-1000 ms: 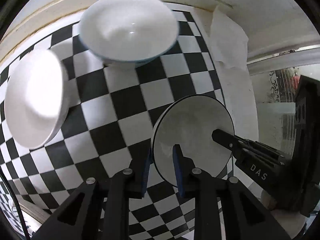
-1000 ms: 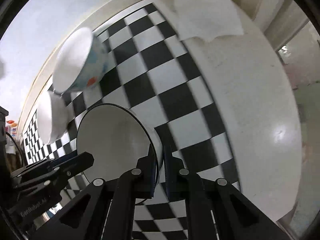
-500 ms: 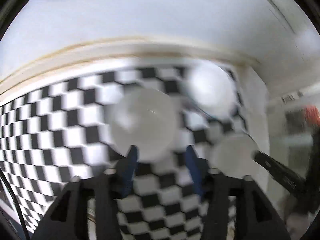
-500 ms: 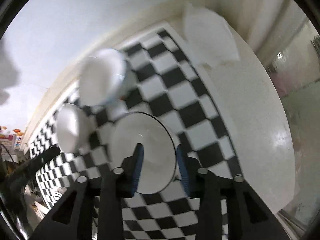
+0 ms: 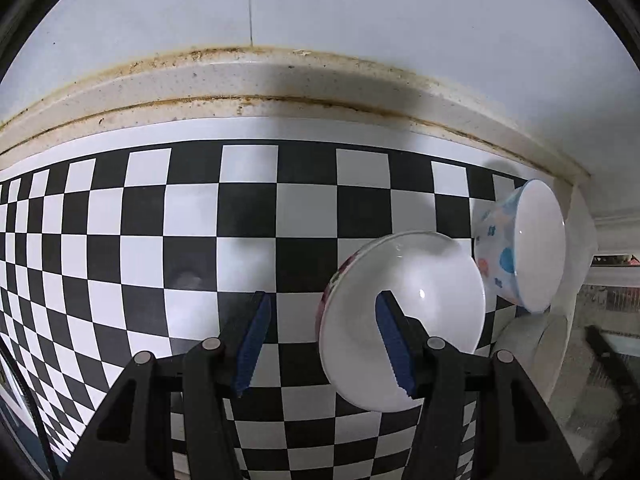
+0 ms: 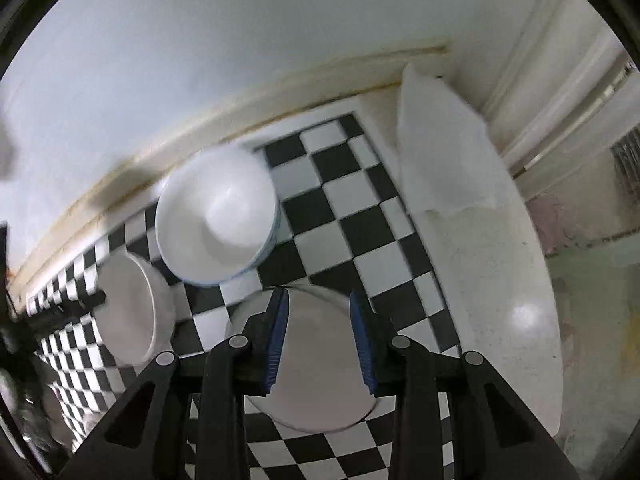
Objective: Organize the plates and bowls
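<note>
My left gripper points down at the checkered mat, open, over the left rim of a white bowl with a red pattern. Its pads do not press on the rim. A bowl with blue and orange dots stands just right of that bowl. The white plate lies flat on the mat under my right gripper, whose jaws are closing with nothing gripped between them. In the right wrist view the dotted bowl and the patterned bowl sit up and left of the plate.
A white paper towel lies on the bare white counter right of the mat. A stained ledge and wall run along the back. The counter's rounded edge drops off at the right.
Both grippers let go of the plate's rim and opened. The left one swung left along the mat to the patterned bowl. The right one lifted above the plate.
</note>
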The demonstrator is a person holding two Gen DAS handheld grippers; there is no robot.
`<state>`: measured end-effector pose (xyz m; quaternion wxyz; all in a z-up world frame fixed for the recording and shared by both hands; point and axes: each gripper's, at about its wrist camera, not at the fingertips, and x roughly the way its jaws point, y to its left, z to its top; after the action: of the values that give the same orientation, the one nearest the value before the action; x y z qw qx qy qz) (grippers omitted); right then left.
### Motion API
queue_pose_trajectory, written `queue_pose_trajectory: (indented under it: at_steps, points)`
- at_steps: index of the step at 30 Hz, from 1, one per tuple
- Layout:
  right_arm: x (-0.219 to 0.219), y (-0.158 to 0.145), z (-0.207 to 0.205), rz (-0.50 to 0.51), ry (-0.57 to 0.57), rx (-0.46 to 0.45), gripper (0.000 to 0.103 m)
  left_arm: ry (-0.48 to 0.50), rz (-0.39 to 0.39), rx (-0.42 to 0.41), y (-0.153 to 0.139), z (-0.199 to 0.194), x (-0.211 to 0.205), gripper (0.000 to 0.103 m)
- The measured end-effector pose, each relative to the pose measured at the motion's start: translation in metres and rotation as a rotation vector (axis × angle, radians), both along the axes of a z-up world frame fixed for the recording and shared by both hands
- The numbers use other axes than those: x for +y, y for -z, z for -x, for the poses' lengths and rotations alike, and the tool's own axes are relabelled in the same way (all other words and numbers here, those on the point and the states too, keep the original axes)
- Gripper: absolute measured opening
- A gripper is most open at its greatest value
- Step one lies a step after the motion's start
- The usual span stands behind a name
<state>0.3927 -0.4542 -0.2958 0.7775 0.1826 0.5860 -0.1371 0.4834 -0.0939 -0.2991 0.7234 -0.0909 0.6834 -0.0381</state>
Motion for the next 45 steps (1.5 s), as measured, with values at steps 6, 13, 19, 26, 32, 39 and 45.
queue_pose_trajectory:
  at_steps: [6,13,19,26,32,39,45]
  points:
    - [0.057,0.013,-0.028,-0.22,-0.179,-0.013,0.035,0.019,0.022,0.036,0.017,-0.013,0.0,0.052]
    - [0.093,0.1,-0.062,-0.404,-0.201,0.147,0.035,0.092,0.072,0.115,0.042,-0.019,-0.003,0.031]
    - [0.098,0.117,-0.063,-0.438,-0.172,0.168,0.014,0.12,0.076,0.111,0.043,-0.009,-0.011,0.01]
    - [0.106,0.085,-0.036,-0.389,-0.226,0.143,0.012,0.134,0.079,0.089,0.013,0.026,-0.022,0.01]
    - [0.106,0.049,0.018,-0.375,-0.27,0.123,0.011,0.179,0.042,0.064,-0.018,0.079,-0.036,0.01]
    - [0.101,0.035,0.086,-0.36,-0.309,0.144,0.011,0.185,0.079,0.114,-0.023,0.137,-0.033,0.01]
    - [0.1,0.049,0.126,-0.371,-0.307,0.184,0.011,0.213,0.067,0.16,-0.012,0.168,-0.031,0.01]
